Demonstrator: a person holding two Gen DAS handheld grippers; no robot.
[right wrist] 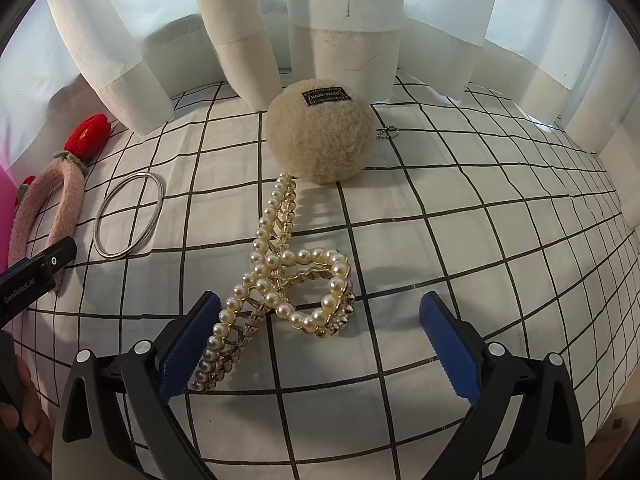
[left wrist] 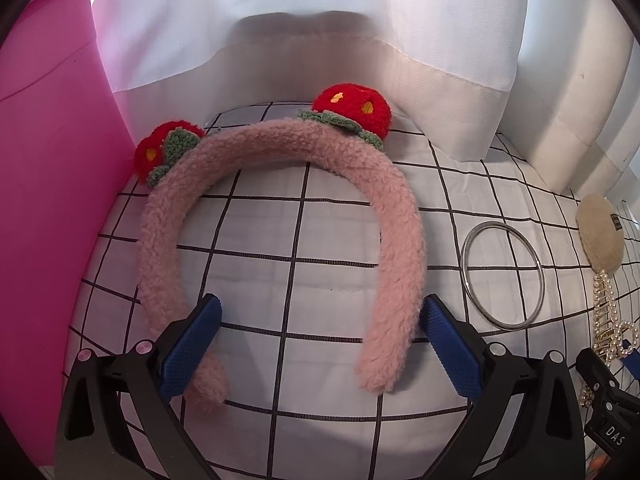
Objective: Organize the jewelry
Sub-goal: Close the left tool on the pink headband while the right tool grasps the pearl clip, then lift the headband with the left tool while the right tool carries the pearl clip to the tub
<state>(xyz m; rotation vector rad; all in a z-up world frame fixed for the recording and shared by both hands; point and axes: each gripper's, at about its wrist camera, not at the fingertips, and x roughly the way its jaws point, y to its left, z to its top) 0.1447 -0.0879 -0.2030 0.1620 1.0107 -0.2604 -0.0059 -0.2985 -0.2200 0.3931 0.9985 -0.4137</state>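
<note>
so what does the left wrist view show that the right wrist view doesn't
Only the left wrist view: the pink bin, and the whole headband with both red flowers, its two ends at the open left gripper.

Only the right wrist view: the full pearl clip between the pads of the open right gripper, the label on the puff, and a small metal piece beside it.

Both: the checked cloth, white curtains, silver bangle, headband, puff and clip, though each is partly cut off in one view.
</note>
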